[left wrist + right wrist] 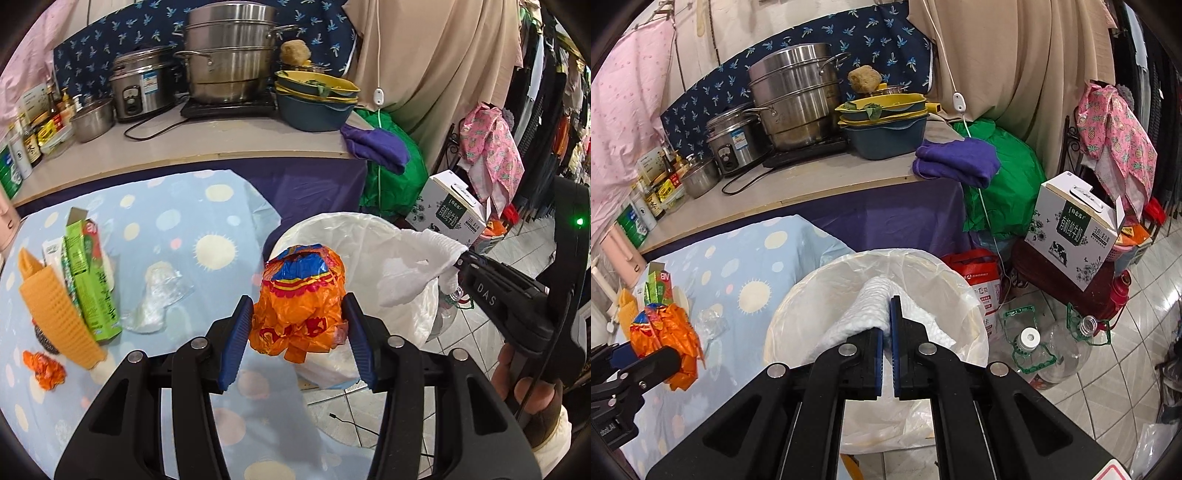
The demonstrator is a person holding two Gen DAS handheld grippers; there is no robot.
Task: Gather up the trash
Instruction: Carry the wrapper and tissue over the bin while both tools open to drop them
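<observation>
A crumpled orange plastic bag (299, 295) hangs between the blue pads of my left gripper (297, 325), which is shut on it just over the table's right edge. Beside it stands a bin with a white plastic liner (373, 236). My right gripper (889, 306) is shut on a white paper towel (864, 310) above the bin's mouth (923, 266). From the left wrist view the right gripper (461, 258) and its towel (424, 251) hover at the bin's far rim. The right wrist view has the orange bag (668, 328) at the left.
On the blue dotted tablecloth (207, 221) lie a green carton (92, 280), an orange ridged piece (55, 306), clear plastic wrap (159, 295) and a small orange wrapper (46, 369). Pots (229, 51) crowd the counter behind. Plastic bottles (1056, 350) and a milk box (1075, 232) stand right of the bin.
</observation>
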